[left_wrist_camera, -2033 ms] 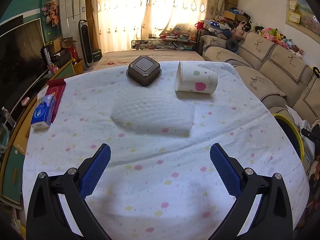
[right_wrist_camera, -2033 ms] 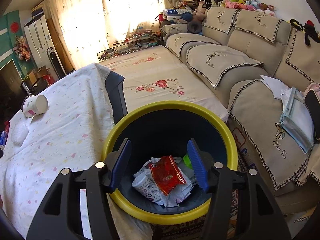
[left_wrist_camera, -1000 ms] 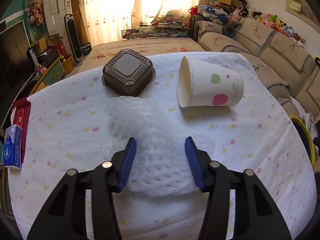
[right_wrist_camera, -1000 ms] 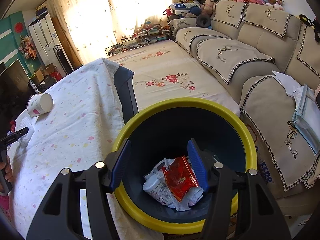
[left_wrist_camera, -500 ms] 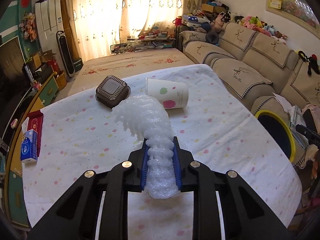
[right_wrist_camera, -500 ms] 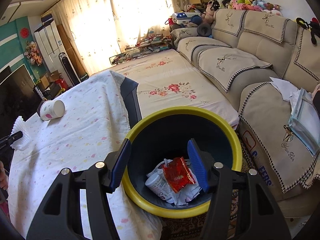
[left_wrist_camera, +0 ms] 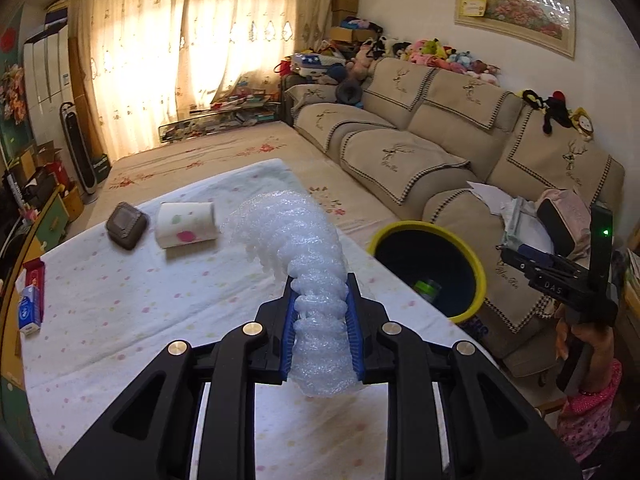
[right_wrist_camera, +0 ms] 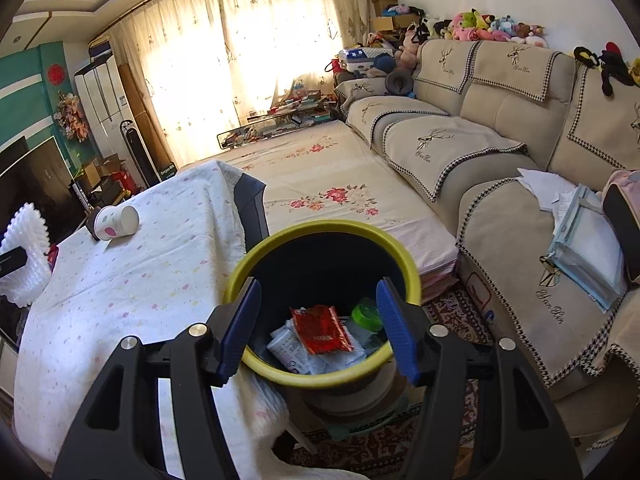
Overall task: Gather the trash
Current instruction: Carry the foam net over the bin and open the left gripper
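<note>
Brown square box (left_wrist_camera: pixel 127 227) and tipped paper cup (left_wrist_camera: pixel 187 224) near table (left_wrist_camera: pixel 120 312) far edge. Left gripper (left_wrist_camera: pixel 320 312) clamped on white foam wrap (left_wrist_camera: pixel 296 236), lifted above table. Right gripper (right_wrist_camera: pixel 318 312) spread apart, empty, over yellow-rimmed bin (right_wrist_camera: pixel 320 376) beside table's right edge.

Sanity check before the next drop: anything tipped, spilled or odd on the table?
The paper cup lies on its side on the tablecloth, beside the brown square box. No spill shows. The left tool is shut on the foam sheet, which curls and dangles loosely.
</note>
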`<act>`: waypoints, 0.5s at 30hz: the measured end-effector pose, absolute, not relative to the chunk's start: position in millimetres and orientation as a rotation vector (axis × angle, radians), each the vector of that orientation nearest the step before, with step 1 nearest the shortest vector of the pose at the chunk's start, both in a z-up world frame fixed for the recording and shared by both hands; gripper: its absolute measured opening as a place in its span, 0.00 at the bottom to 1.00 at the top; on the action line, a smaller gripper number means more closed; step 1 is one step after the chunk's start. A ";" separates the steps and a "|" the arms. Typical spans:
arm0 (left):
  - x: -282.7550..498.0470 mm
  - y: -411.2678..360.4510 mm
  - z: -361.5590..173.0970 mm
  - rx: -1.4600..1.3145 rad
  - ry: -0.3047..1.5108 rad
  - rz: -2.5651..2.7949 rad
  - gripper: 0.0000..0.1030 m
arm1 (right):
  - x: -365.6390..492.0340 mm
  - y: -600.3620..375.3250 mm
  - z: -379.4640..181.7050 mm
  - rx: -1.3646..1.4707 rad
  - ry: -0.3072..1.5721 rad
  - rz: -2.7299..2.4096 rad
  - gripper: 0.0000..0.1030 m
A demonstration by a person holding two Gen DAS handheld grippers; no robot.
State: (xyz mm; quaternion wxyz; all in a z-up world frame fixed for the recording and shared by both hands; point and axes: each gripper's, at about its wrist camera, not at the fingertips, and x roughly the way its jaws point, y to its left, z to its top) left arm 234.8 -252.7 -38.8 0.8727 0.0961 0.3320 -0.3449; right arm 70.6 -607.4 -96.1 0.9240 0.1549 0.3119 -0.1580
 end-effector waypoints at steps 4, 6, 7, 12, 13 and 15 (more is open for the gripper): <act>218.7 -309.2 -47.9 0.197 0.723 -0.821 0.22 | 44.7 -618.9 -91.1 0.304 0.619 -0.368 0.56; 215.8 -336.1 -56.2 0.209 0.737 -0.858 0.23 | 33.3 -626.5 -90.1 0.307 0.608 -0.391 0.57; 214.3 -350.1 -60.0 0.217 0.743 -0.874 0.23 | 27.6 -630.6 -89.7 0.311 0.601 -0.402 0.58; 217.7 -419.2 -84.9 0.253 0.779 -0.922 0.25 | 7.1 -650.9 -91.6 0.349 0.582 -0.437 0.62; 223.0 -428.9 -90.9 0.256 0.790 -0.926 0.26 | 4.2 -654.7 -92.7 0.357 0.581 -0.442 0.62; 233.4 -449.5 -103.3 0.257 0.824 -0.927 0.26 | -0.7 -660.6 -94.3 0.367 0.580 -0.448 0.62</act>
